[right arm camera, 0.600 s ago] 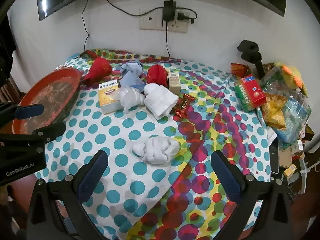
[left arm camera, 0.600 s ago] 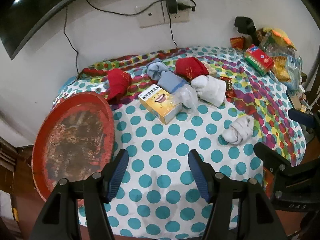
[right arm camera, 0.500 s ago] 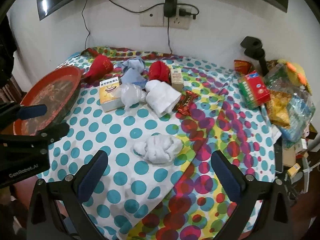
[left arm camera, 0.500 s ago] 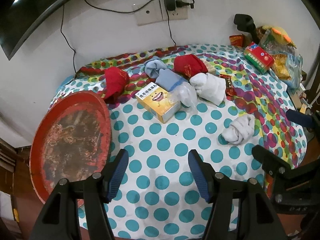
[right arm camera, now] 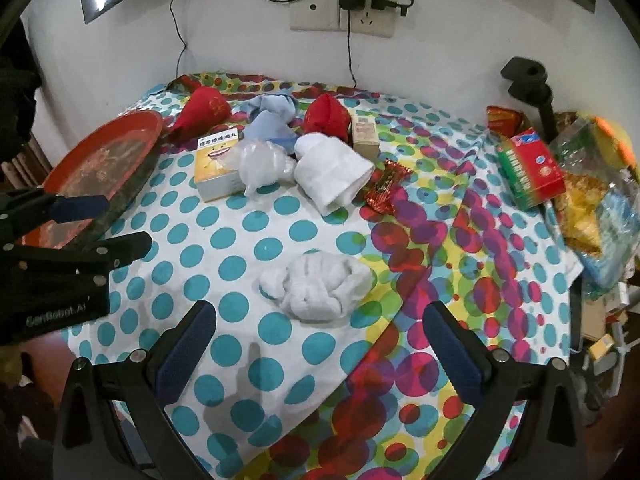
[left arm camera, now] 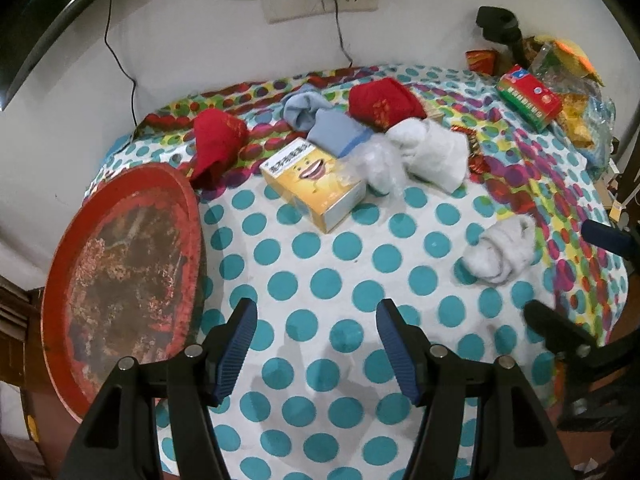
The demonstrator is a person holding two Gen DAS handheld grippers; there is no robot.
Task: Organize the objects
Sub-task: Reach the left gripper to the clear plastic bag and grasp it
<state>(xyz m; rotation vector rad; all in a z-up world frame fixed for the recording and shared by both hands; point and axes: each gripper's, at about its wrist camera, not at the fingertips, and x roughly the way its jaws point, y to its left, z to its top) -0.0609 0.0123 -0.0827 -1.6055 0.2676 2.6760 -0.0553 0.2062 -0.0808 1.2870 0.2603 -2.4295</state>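
A: How far along did the tidying look?

B: Hardly begun, by my reckoning; the red tray (left arm camera: 120, 280) at the left edge of the tabletop (left arm camera: 320, 280) held nothing, and every loose thing lay outside it.

A: What was scattered?

B: A rolled white sock bundle (right arm camera: 320, 288) sat alone near the front; further back a yellow box (left arm camera: 314, 182), a crumpled clear bag (right arm camera: 260, 162), a folded white sock (right arm camera: 332, 174), two red socks (left arm camera: 218, 140) and a blue sock (left arm camera: 320, 120) were crowded together, some touching; a candy wrapper (right arm camera: 386, 188) lay just beside the folded white one.

A: And the tools?

B: The left hand-held gripper (left arm camera: 312, 344) hovered released, jaws apart over bare cloth; the right hand-held gripper (right arm camera: 320, 348) was likewise spread wide and grasping nothing, with the white bundle just ahead of it; I judged that bundle the likeliest first pick.
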